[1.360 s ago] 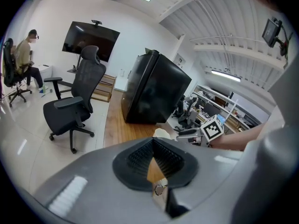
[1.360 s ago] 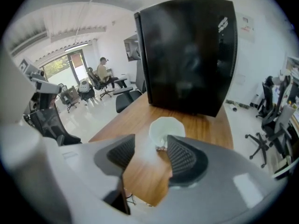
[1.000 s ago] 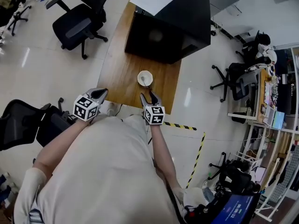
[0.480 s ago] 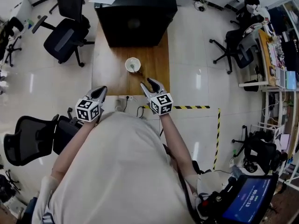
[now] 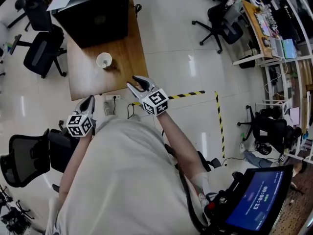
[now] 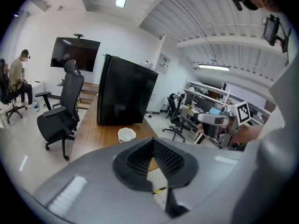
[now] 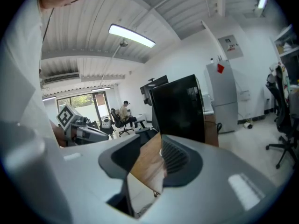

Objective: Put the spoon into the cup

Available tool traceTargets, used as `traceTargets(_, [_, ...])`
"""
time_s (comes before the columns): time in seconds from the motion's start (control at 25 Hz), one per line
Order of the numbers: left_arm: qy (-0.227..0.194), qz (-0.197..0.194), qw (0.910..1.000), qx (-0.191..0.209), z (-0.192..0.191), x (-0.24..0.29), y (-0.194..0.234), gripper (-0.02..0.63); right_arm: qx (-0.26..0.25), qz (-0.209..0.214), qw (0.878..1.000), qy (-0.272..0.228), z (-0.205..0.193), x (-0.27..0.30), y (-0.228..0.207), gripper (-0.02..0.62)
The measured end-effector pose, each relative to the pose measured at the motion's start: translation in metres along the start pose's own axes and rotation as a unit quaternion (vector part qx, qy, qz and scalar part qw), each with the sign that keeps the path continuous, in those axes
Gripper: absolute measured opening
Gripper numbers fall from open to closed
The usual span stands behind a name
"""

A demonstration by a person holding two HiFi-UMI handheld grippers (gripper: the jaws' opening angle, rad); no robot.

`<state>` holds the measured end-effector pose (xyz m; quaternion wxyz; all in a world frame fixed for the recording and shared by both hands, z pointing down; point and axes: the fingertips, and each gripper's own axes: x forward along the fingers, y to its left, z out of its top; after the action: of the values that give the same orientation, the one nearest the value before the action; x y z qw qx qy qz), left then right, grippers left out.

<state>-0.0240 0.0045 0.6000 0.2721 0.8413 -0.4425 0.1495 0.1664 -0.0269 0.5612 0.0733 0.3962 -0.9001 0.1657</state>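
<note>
The white cup [image 5: 104, 60] stands on the bench [image 5: 90, 82] with the spoon [image 5: 111, 66] seemingly in it, so the task looks done. The left gripper [image 5: 89, 101] is clenched and empty. The right gripper [image 5: 133, 81] is half-released and empty, its jaws just closing.

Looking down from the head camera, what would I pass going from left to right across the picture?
Black office chair, left hand-held gripper, white cup, right hand-held gripper, blue screen.

Head camera looks steeply down from overhead; each gripper camera looks past its fingers [image 6: 170, 158] at the shared desk [image 5: 122, 58].
</note>
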Motion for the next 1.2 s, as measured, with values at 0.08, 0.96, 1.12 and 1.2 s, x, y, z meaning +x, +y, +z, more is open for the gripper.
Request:
traceTargets(0.08, [0.0, 0.006, 1.0, -0.003, -0.012, -0.001, -0.017, 0.0, -0.003, 0.004, 1.0, 0.001, -0.004, -0.02, -0.001, 0.141])
traceTargets(0.96, [-0.046, 0.1, 0.9914, -0.071, -0.06, -0.06, -0.036, 0.0, -0.048, 0.005, 0.998, 0.026, -0.057, -0.103, 0.014, 0.098])
traceTargets(1.12, [-0.058, 0.102, 0.99, -0.077, -0.045, -0.059, -0.023, 0.0, -0.041, -0.027, 0.999, 0.0, -0.039, -0.1, 0.003, 0.089])
traceTargets(1.2, [-0.065, 0.096, 0.99, -0.081, -0.049, -0.068, -0.009, 0.0, -0.044, -0.041, 0.998, -0.007, -0.039, -0.094, 0.012, 0.086])
